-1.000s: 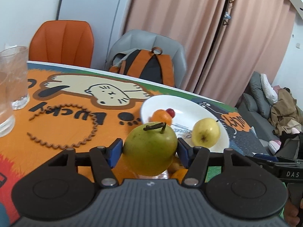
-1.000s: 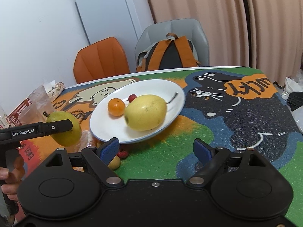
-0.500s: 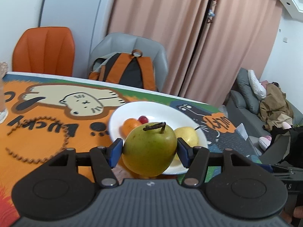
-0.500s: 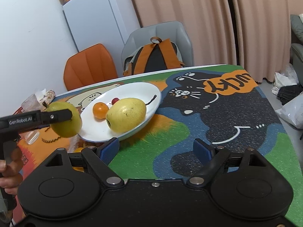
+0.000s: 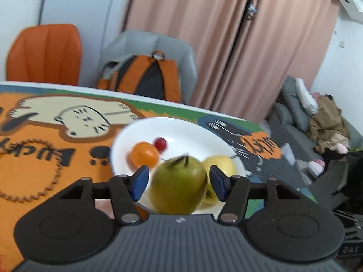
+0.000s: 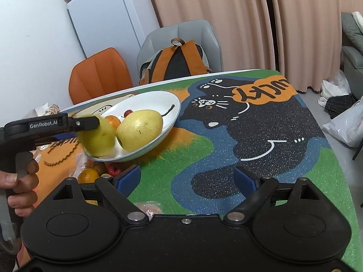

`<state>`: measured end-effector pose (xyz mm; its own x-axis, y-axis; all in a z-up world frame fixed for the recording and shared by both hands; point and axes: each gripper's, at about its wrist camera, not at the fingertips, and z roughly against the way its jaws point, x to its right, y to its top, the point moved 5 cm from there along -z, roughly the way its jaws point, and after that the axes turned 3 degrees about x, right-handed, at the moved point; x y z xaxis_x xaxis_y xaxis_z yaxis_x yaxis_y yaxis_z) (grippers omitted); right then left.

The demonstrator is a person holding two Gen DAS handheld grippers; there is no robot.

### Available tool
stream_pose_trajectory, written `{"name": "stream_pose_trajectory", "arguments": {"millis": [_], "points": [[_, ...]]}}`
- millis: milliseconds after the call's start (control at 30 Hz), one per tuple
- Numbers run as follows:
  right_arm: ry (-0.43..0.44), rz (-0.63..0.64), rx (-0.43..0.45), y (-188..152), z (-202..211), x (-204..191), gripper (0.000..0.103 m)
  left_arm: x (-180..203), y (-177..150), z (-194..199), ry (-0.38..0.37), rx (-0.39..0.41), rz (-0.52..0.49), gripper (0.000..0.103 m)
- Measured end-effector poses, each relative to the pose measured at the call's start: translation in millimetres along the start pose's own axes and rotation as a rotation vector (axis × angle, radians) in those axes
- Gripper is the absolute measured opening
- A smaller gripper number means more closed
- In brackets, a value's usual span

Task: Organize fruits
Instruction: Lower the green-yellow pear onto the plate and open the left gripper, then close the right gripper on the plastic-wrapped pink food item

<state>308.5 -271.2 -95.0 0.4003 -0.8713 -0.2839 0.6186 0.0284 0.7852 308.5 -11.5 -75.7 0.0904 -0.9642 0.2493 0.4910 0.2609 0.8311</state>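
Since a second ago my left gripper (image 5: 179, 181) has carried the green pear (image 5: 178, 184) from beside the white plate (image 5: 181, 129) to over its near rim, blue pads clamped on its smooth round sides, stem up. Right gripper (image 6: 187, 179) is empty, jaws opening. Yellow pear (image 6: 140, 129) lies lengthwise on the glossy plate, stem toward the far rim, beside a mandarin (image 5: 144, 155). Fuzzy cartoon-cat mat (image 6: 249, 140) covers the table; pink curtains (image 5: 226, 45) behind.

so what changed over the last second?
The left gripper carried the green pear from beside the white plate to over its near rim, grip unchanged. The right gripper, empty, is opening. Yellow pear, orange and red fruit stayed on the plate.
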Motion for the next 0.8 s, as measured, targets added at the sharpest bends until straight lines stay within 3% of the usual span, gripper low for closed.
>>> {"name": "stream_pose_trajectory", "arguments": {"millis": [667, 800], "points": [[0.073, 0.044, -0.027, -12.0, -2.4, -32.4, 0.091, -31.5, -11.4, 35.5, 0.04, -0.01, 0.049, 0.066], [0.081, 0.088, -0.017, -13.8, -1.0, -41.7, 0.085, -33.2, -16.1, 41.4, 0.033, -0.006, 0.049, 0.066]]}}
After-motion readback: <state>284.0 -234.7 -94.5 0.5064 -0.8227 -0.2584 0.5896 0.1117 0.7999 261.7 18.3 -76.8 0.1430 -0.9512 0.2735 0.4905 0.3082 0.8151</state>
